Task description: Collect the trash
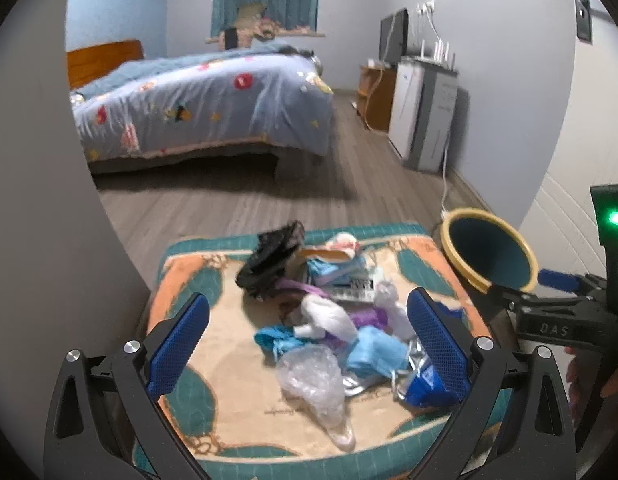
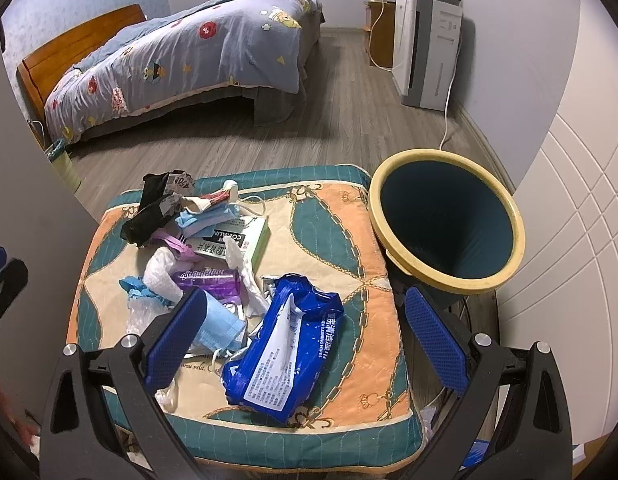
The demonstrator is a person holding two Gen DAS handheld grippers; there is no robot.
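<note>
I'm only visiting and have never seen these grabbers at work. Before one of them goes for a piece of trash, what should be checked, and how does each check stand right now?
1. Right gripper open and holding nothing: ok, jaws wide apart.
2. Left gripper open and holding nothing: ok.
3. A piece within easy reach: ok, the blue wipes pack lies between the right gripper's fingers on the cushion.
4. Bin ready to take trash: ok, its mouth faces the cushion and it looks empty.
5. Pack free of the pile: cannot tell, a blue face mask and crumpled paper touch its left edge.
6. Grippers apart from each other: ok.
</note>
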